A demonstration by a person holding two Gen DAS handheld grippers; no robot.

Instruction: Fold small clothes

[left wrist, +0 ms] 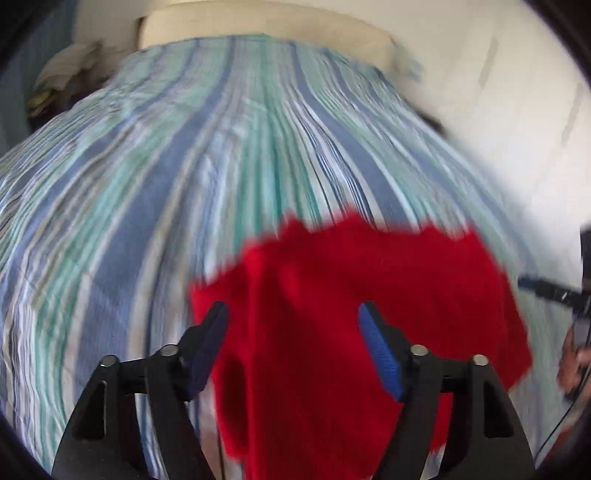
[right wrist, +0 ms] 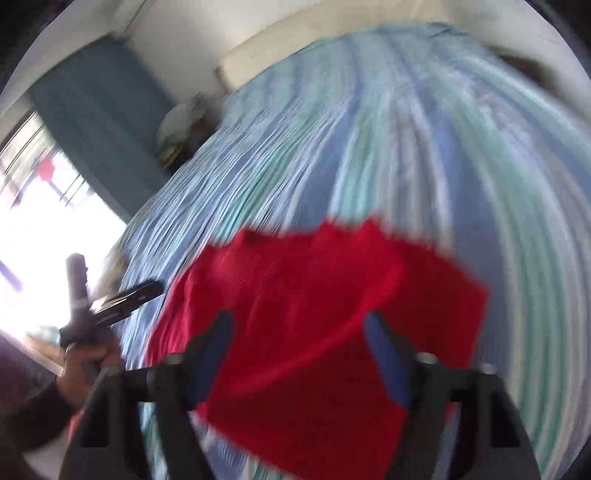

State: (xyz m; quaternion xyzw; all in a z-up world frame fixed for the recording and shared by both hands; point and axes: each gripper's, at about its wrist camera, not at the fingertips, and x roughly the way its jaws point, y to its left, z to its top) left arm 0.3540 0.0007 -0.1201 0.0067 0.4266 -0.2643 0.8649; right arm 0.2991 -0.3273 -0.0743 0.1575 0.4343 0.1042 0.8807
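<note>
A small red garment (left wrist: 362, 295) lies on a bed with a blue, teal and white striped cover (left wrist: 166, 166). Both views are motion-blurred. My left gripper (left wrist: 293, 314) is open, its fingers spread above the garment's near left part, holding nothing. In the right wrist view the same red garment (right wrist: 314, 295) lies on the striped cover (right wrist: 424, 147). My right gripper (right wrist: 299, 325) is open above the garment's near edge, empty. A curved seam or hem shows between its fingers.
A pale headboard (left wrist: 258, 22) and white wall stand beyond the bed. A heap of cloth (left wrist: 62, 77) lies at the far left corner. The person's hand with the left gripper (right wrist: 110, 299) shows at left, by a bright window (right wrist: 44, 206) and teal curtain (right wrist: 96, 110).
</note>
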